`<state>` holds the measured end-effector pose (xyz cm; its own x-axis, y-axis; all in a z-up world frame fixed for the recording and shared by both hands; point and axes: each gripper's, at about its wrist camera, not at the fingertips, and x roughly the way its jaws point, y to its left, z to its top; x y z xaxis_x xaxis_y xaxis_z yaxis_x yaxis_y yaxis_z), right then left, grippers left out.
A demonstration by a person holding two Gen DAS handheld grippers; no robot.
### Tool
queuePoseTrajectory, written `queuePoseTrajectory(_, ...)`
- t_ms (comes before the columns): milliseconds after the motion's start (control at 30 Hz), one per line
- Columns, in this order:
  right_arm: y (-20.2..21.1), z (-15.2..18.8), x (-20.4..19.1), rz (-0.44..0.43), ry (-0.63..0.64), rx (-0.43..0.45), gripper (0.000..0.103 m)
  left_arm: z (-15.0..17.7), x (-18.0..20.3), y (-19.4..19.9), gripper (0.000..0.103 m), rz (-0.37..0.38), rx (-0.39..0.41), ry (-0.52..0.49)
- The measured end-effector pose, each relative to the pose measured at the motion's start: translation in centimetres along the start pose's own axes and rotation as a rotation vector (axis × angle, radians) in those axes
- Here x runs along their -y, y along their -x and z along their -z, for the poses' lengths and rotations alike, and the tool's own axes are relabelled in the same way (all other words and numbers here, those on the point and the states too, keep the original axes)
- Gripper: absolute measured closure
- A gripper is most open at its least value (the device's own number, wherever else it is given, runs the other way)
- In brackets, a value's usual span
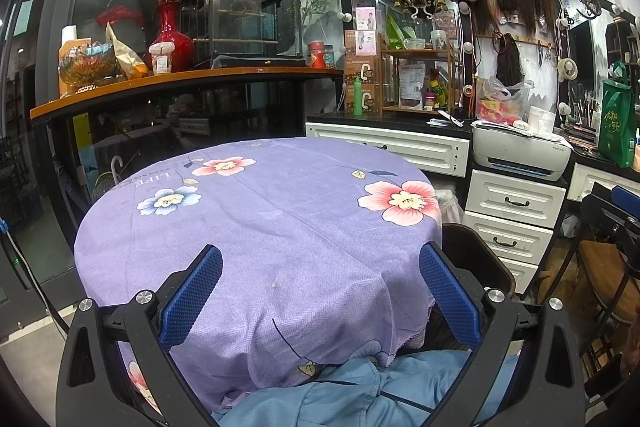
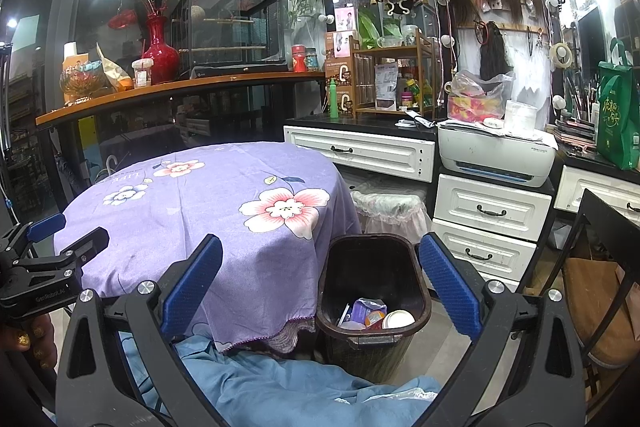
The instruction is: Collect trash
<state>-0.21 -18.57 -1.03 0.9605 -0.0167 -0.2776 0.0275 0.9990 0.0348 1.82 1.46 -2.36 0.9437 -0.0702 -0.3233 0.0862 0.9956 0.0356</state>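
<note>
Trash (image 2: 370, 313), light crushable wrappers and a small cup best pinched gently by an edge, lies in the dark bin (image 2: 416, 267) at lower centre beside the purple-clothed table (image 2: 192, 227), while both grippers, left (image 1: 320, 291) and right (image 2: 320, 283), hang spread and empty.

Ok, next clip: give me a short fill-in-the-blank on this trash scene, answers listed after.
1. The round table is covered by a ____ floral cloth.
2. The collected trash lies inside the dark ____ on the floor beside the table.
3. Both the left gripper and the right gripper are ____ and hold nothing.
4. The white printer sits on top of a white set of ____.

Missing words: purple; bin; open; drawers
</note>
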Motion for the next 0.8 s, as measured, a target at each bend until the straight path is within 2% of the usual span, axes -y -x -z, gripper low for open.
queuePoseTrajectory(800, 0.07, 0.29, -0.34, 0.000, -0.002, -0.002, 0.006, 0.26, -0.55, -0.45, 0.005, 0.004, -0.011, -0.008)
